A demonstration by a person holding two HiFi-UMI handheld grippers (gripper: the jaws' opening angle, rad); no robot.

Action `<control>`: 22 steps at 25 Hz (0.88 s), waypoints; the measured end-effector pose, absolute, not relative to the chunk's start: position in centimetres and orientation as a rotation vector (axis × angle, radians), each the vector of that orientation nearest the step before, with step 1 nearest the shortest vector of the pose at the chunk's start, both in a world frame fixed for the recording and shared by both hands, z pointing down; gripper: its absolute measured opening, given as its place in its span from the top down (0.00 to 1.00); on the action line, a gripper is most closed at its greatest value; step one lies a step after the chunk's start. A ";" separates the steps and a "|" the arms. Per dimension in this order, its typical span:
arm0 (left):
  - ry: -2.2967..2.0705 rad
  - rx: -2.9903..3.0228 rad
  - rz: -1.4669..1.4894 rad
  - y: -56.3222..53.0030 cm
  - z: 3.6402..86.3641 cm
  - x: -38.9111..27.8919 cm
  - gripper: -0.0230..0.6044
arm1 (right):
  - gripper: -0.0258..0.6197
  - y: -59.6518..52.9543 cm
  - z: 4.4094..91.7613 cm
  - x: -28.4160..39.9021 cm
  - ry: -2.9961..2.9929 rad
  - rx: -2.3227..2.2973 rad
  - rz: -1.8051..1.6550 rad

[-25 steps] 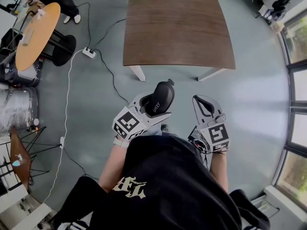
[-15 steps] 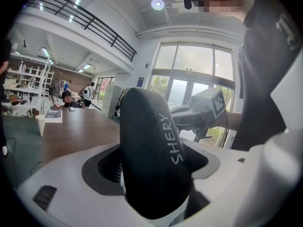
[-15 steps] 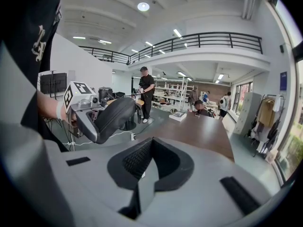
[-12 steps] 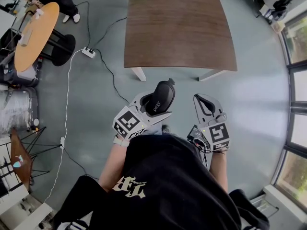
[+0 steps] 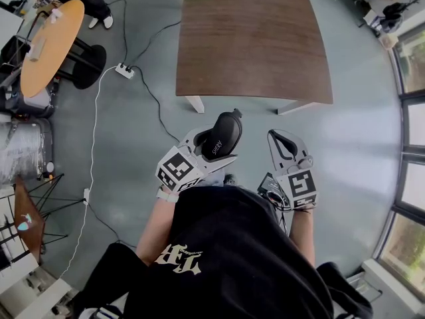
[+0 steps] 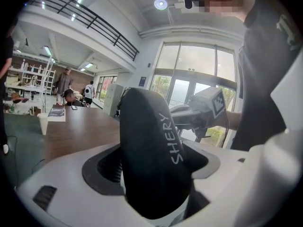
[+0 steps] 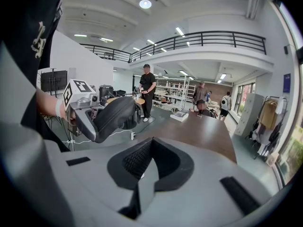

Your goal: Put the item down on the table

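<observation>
left gripper point(image 6: 150, 183): jaws clenched on black oblong item lettered SHERY point(image 6: 147, 141), held upright between them | right gripper point(image 7: 142, 176): beside it, jaws together, nothing held | brown table point(image 5: 255, 38): ahead of both, well apart | step: likely the carry | next: reach over tabletop, lower, then release

Black item point(image 5: 226, 128) with white lettering (SHERY); left tongs point(image 5: 214, 146) and right tongs point(image 5: 283, 139) white, bearing black-and-white square markers; counter point(image 5: 252, 38) dark brown wood; floor point(image 5: 372, 138) grey-blue
</observation>
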State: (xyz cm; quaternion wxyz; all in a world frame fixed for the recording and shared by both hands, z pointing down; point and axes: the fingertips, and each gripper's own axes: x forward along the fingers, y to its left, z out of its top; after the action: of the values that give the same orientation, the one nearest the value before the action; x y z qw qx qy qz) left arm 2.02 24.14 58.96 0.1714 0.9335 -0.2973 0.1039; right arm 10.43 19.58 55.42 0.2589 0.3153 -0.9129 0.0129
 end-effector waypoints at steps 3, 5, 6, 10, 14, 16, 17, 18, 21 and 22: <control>-0.845 2.650 0.297 23.6 59.0 1.7 0.37 | 0.98 19.0 55.4 10.0 -2.482 0.853 0.044; -0.846 2.647 0.302 23.1 59.0 1.3 0.37 | 0.98 18.5 55.3 9.5 -2.489 0.852 0.049; -0.847 2.646 0.301 22.8 58.9 1.1 0.37 | 0.98 18.2 55.3 9.2 -2.488 0.849 0.046; -0.851 2.634 0.290 22.0 59.3 0.2 0.37 | 0.98 17.4 55.5 8.3 -2.480 0.837 0.033; -0.846 2.634 0.288 21.2 59.5 -0.4 0.37 | 0.98 16.7 55.6 7.8 -2.462 0.826 0.011; -0.845 2.637 0.287 20.7 59.6 -0.6 0.37 | 0.98 16.3 55.7 7.6 -2.465 0.830 0.015; -0.845 2.638 0.287 20.5 59.7 -0.7 0.37 | 0.98 16.2 55.8 7.5 -2.462 0.827 0.010; -0.844 2.638 0.286 20.5 59.9 -0.7 0.37 | 0.98 16.2 55.9 7.4 -2.457 0.823 0.003; -0.837 2.636 0.275 20.2 60.3 -1.0 0.37 | 0.98 15.9 56.1 7.0 -2.451 0.819 -0.009; -0.837 2.636 0.273 20.0 60.4 -1.2 0.37 | 0.98 15.7 56.0 6.7 -2.450 0.818 -0.017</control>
State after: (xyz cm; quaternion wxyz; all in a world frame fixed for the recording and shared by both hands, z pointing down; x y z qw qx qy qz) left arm -1.21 19.98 60.44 0.1803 0.9329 -0.2964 0.0965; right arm 6.69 15.65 55.97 0.2756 0.3043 -0.9118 -0.0063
